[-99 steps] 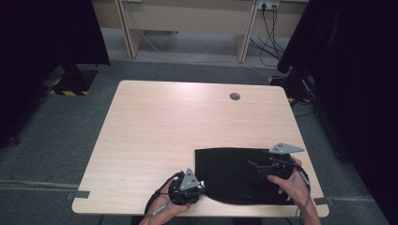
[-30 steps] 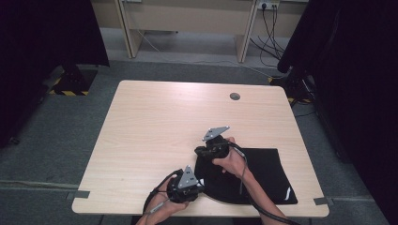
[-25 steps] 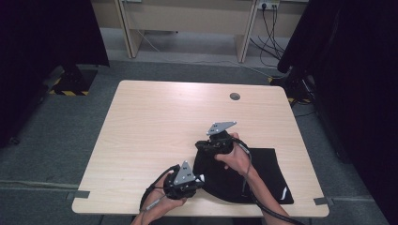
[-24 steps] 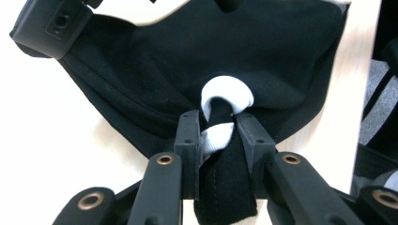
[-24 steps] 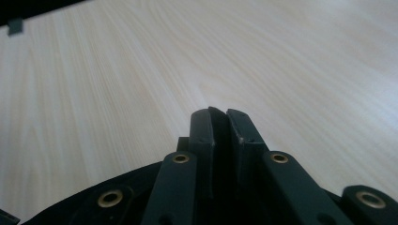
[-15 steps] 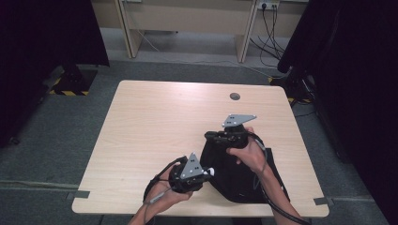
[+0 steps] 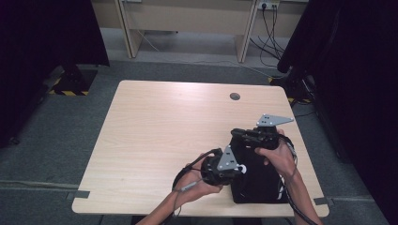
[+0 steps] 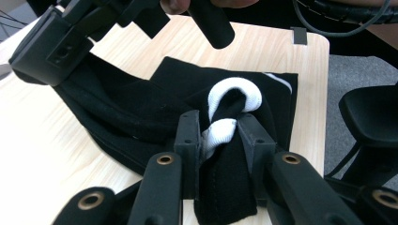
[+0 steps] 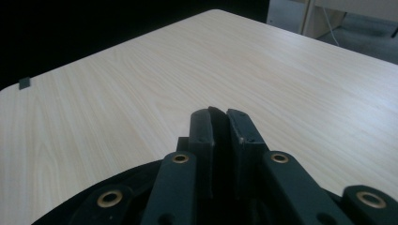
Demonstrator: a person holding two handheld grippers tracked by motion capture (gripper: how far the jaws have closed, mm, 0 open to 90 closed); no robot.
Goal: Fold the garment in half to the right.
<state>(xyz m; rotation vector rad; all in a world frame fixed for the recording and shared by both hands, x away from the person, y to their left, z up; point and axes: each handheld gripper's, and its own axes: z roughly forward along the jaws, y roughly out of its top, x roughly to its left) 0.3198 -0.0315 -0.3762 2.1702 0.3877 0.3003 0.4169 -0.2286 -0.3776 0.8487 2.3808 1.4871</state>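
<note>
High view: a black garment [image 7: 257, 180] lies folded at the near right part of the wooden table [image 7: 159, 126]; the left gripper [image 7: 224, 166] is at its left edge and the right gripper [image 7: 256, 136] at its far edge.
Left gripper view: jaws pinch a black fold with a white cuff [image 8: 224, 126]; the right gripper [image 8: 84, 33] lifts the cloth beyond.
Right gripper view: jaws pressed on a thin black cloth edge [image 9: 218, 123] above bare tabletop [image 9: 141, 93].
</note>
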